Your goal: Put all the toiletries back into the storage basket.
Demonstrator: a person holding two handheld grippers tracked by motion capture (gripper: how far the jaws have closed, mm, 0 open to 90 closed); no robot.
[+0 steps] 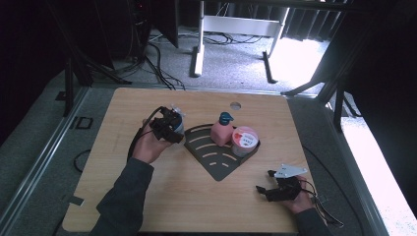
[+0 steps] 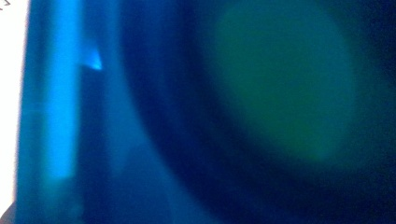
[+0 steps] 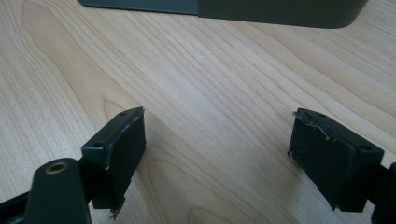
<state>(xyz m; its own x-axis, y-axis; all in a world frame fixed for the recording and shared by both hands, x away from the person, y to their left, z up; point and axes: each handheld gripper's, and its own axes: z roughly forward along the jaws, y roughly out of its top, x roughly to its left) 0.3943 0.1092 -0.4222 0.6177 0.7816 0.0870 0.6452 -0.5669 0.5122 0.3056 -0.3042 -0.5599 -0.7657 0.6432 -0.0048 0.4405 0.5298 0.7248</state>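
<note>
Evidently the item in play is a small pale bottle (image 1: 178, 118), standing or being held just off the left edge of the dark quarter-round rack (image 1: 216, 160) at the middle of the table (image 1: 123, 162). Its long axis is appearing roughly upright, though the left tool (image 1: 169, 127) is covering most of it. In the left gripper view a blurred blue-green surface is pressing right up to the lens, which is agreeing with something sitting between the jaws; I judge this tool to be holding the bottle, but how wide the jaws are standing cannot be told.

The rack is lying immediately to the right of the bottle, with a pink pump bottle (image 1: 222, 130) and a round pink-lidded tub (image 1: 244, 139) already sitting along its back wall. The front part of the rack is lying bare.

The right tool (image 1: 269, 190) is resting well apart at the table's near right edge, jaws standing wide with nothing between them. The left hand is clearly the nearer one.
</note>
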